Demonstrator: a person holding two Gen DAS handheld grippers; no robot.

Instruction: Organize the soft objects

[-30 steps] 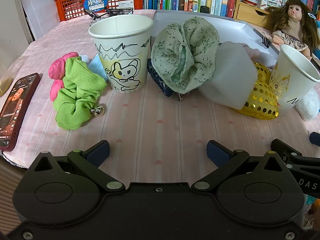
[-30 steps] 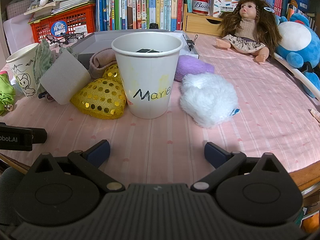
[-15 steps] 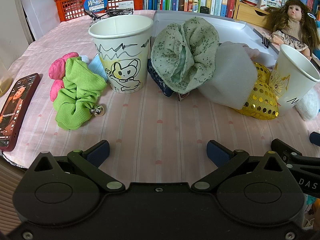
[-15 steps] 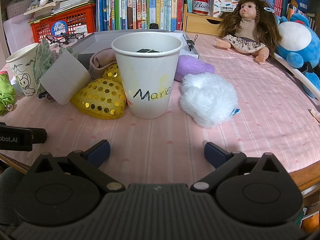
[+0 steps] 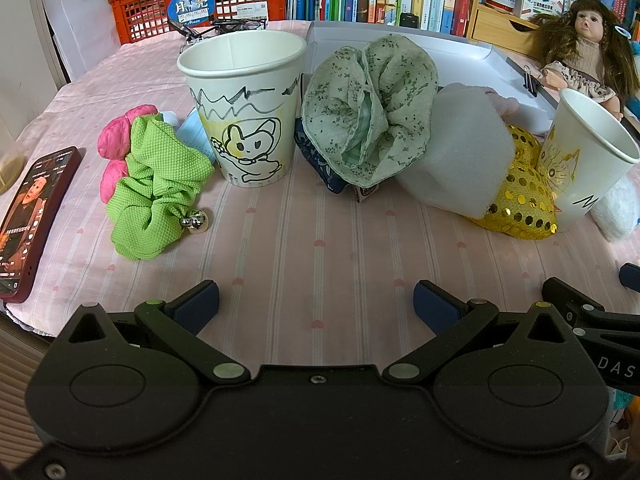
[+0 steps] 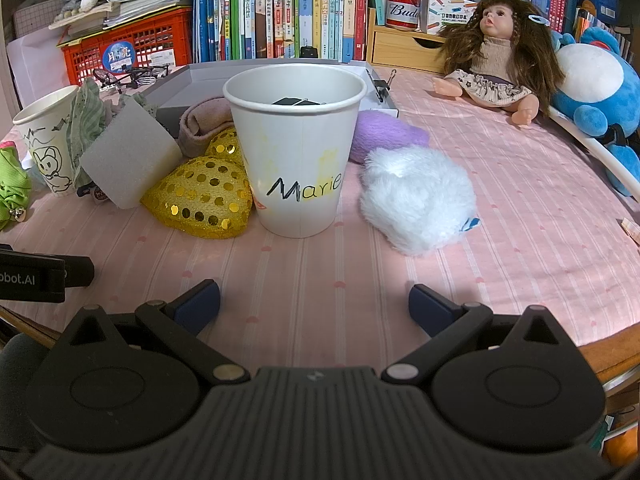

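Note:
My left gripper [image 5: 316, 300] is open near the table's front edge, nothing between its fingers. Beyond it stand a paper cup with a drawn cat [image 5: 242, 108], a green scrunchie [image 5: 156, 188] over a pink one [image 5: 114, 144], a pale green floral scrunchie [image 5: 368, 108], a white sponge block [image 5: 460, 156] and a gold sequin heart [image 5: 520, 200]. My right gripper [image 6: 314, 304] is open too, in front of the "Marie" cup [image 6: 298, 152]. A white fluffy puff [image 6: 418, 200] and a purple plush [image 6: 384, 132] lie right of that cup.
A phone [image 5: 28, 220] lies at the left table edge. A grey tray [image 6: 200, 80] sits behind the cups, with a doll [image 6: 500, 56], a blue plush toy [image 6: 596, 80], books and a red crate [image 5: 200, 0] at the back. The pink tablecloth [image 5: 320, 240] is bare near both grippers.

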